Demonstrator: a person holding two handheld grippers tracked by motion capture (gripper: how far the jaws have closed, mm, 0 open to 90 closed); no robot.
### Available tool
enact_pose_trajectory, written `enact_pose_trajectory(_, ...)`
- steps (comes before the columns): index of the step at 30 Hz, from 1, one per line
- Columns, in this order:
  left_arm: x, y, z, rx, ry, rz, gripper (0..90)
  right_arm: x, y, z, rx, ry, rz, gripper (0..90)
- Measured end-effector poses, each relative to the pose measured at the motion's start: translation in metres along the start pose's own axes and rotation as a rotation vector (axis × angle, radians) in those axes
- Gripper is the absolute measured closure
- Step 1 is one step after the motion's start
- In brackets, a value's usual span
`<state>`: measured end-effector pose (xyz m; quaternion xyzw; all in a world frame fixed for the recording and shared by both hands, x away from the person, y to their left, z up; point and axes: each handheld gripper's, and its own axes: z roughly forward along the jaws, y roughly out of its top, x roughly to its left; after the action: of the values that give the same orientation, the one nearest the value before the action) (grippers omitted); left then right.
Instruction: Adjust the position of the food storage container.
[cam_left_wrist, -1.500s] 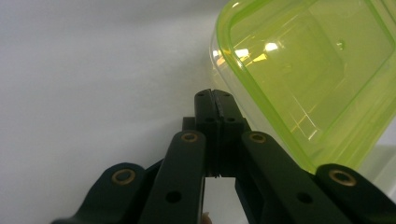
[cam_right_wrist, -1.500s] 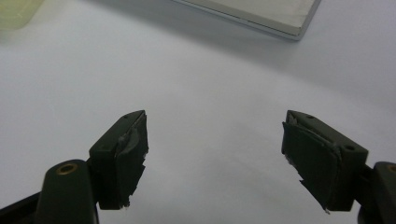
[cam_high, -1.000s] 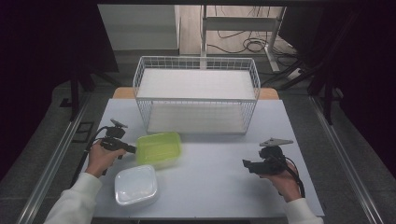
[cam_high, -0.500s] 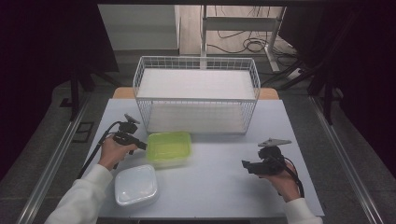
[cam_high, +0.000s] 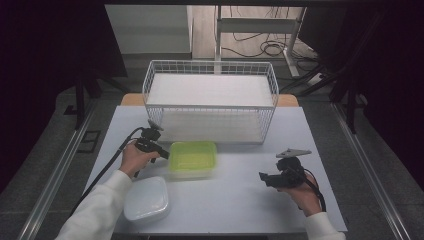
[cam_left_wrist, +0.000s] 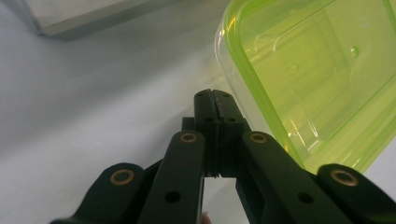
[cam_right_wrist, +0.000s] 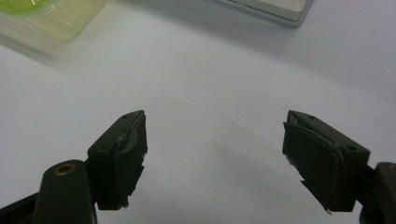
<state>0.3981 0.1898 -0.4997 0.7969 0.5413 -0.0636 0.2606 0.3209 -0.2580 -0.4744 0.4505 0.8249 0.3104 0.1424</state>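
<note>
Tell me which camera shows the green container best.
The high view: the whole green container sits on the table in front of the wire basket. The left gripper view gives a close, cropped look at its rim and inside; the right gripper view catches a blurred corner.

The green plastic container runs off the top and right edges of the left gripper view, and its near corner is hidden behind the left gripper. In the right gripper view it is a blurred sliver cut by the top edge. The white lid looks slightly blurred in the high view.
</note>
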Motion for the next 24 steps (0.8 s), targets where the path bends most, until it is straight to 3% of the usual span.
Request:
enact_pose_trajectory(7,-0.005,0.006,0.004,0.006,-0.016,0.034,90.0,0.0,-0.001,0.002,0.004,-0.004,-0.003,21.8)
enact_pose_trajectory(10,-0.011,0.008,0.007,-0.002,-0.027,0.017,90.0,0.0,-0.001,0.002,0.008,-0.004,-0.005,21.8)
enact_pose_trajectory(24,-0.018,0.015,0.015,0.022,-0.037,0.049,89.8,0.0,-0.002,0.003,0.017,-0.006,-0.02,21.6)
